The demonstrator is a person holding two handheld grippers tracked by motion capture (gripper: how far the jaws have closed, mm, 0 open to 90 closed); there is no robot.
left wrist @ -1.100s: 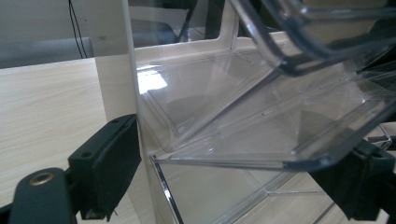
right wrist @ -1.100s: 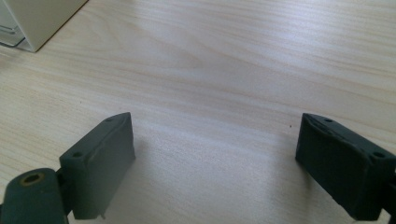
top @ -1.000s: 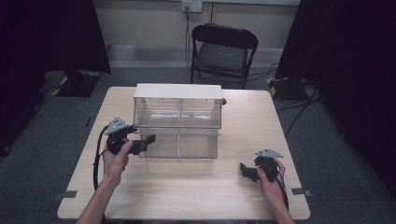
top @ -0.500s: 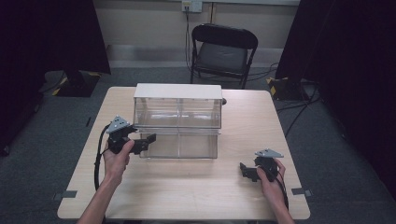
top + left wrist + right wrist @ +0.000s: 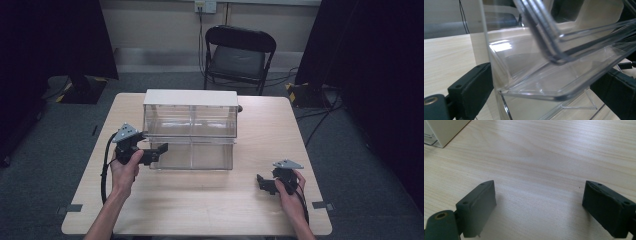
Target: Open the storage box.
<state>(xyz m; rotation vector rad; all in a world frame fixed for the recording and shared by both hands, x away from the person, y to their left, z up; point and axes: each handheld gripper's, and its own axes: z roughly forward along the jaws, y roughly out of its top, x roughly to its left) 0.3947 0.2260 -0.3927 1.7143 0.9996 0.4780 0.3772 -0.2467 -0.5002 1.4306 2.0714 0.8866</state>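
A clear plastic drawer cabinet (image 5: 190,122) with a white top stands at the middle of the wooden table (image 5: 200,210). My left gripper (image 5: 157,152) is at the left front corner of its lower left drawer (image 5: 172,156). In the left gripper view the clear drawer front (image 5: 544,82) lies between the wide-apart jaws of the left gripper (image 5: 544,92), which is open. My right gripper (image 5: 263,184) rests low over the table near the front right, apart from the cabinet. The right gripper (image 5: 539,205) is open with only bare wood between its jaws.
A black folding chair (image 5: 239,55) stands behind the table's far edge. Cables run across the floor at the right. A white corner of the cabinet (image 5: 444,130) shows at the upper left of the right gripper view. Bare wood stretches between the two grippers.
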